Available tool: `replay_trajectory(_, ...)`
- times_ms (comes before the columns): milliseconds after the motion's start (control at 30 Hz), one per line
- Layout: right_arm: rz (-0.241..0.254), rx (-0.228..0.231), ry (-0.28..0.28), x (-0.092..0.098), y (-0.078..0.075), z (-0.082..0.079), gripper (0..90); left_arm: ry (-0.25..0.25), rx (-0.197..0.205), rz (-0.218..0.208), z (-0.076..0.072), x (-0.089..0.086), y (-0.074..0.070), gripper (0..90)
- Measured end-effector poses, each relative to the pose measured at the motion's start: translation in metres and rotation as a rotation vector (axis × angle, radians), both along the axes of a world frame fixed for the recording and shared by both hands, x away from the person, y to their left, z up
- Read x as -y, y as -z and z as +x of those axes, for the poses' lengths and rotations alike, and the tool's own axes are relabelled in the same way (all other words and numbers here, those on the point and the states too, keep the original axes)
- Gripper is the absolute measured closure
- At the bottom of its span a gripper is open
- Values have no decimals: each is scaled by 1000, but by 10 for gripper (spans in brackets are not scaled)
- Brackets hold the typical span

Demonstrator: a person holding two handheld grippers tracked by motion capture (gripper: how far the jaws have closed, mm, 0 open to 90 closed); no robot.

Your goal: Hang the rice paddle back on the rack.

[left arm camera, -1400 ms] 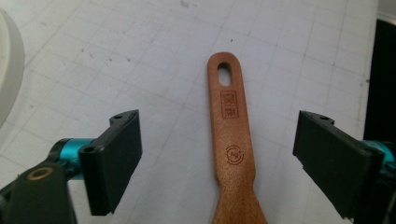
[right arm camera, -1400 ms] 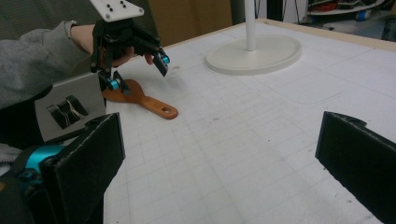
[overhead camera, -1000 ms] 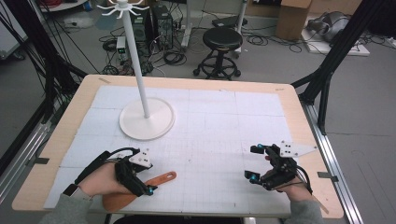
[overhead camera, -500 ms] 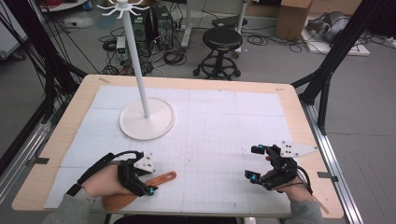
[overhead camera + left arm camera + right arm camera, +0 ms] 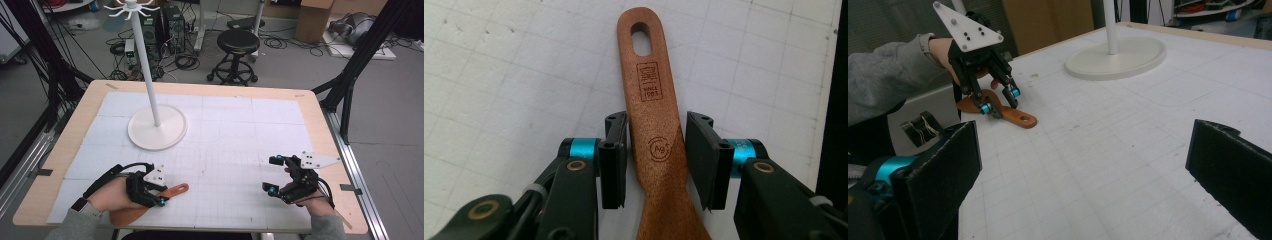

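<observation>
**Tongs close in on a wooden spatula**

At the near left corner of the bench (image 5: 320, 130), my left tongs (image 5: 656, 165) straddle the handle of a wooden spatula (image 5: 655, 130) that lies flat on the gridded white mat (image 5: 235, 150). The jaws have just been closing; the left gripper view shows thin gaps on both sides of the handle, so the pads do not yet press on it. I take the handle low, below its hanging hole (image 5: 642, 39), probably so the hole stays free for a hook on the white rack (image 5: 150, 90) that stands well apart at the far left. The spatula's blade points toward me, under my left hand (image 5: 112, 195). My right tongs (image 5: 275, 175) wait wide and empty near the right edge, clear of the work, seemingly ready to help.
</observation>
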State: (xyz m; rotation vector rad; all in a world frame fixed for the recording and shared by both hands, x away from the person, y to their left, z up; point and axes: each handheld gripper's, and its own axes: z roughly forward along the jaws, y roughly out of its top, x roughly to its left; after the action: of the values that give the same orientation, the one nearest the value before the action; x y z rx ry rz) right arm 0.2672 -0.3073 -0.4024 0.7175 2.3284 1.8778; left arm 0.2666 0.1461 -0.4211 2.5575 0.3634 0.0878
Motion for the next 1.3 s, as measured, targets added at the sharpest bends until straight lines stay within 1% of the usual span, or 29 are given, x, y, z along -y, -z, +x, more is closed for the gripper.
replay_trajectory(67,1,0,0,0,0,1,0,1,-1,2,0,0,0,621)
replay_trajectory(100,-3,-11,-1,0,1,1,0,0,-5,4,0,0,0,621)
replay_trajectory(167,-1,0,2,1,1,1,0,-1,-3,2,0,0,0,622)
replay_trajectory(233,2,-5,1,1,0,0,0,-9,-2,3,-1,0,0,627)
replay_trajectory(267,4,1,3,1,0,0,0,-11,-3,6,-1,0,-1,628)
replay_trajectory(367,0,2,3,0,0,0,0,-16,-11,22,-2,-1,-2,631)
replay_trajectory(400,-3,-6,0,0,0,0,0,-15,-10,24,-2,-1,-2,632)
replay_trajectory(467,-5,-2,-1,-1,1,1,0,-16,-11,30,-2,0,-2,633)
replay_trajectory(500,-8,-10,-2,-1,1,0,0,-17,-12,30,-2,0,-2,633)
replay_trajectory(700,-3,-1,0,0,0,0,0,-20,-12,57,-4,0,-4,634)
replay_trajectory(867,-8,-3,1,0,1,0,0,-20,-17,58,-3,0,-4,639)
replay_trajectory(1000,-12,-6,-1,-1,1,0,0,-16,-8,62,-4,0,-4,643)
replay_trajectory(1100,-13,-7,-3,-1,1,0,0,-5,5,52,-6,-1,-4,651)
replay_trajectory(1133,-13,-7,-1,-1,1,0,0,-3,9,56,-6,-1,-5,651)
replay_trajectory(1200,-11,-3,-1,0,1,0,0,-14,5,49,-6,-1,-5,651)
replay_trajectory(1300,-9,-11,0,0,0,0,0,-21,7,35,-5,-4,-8,651)
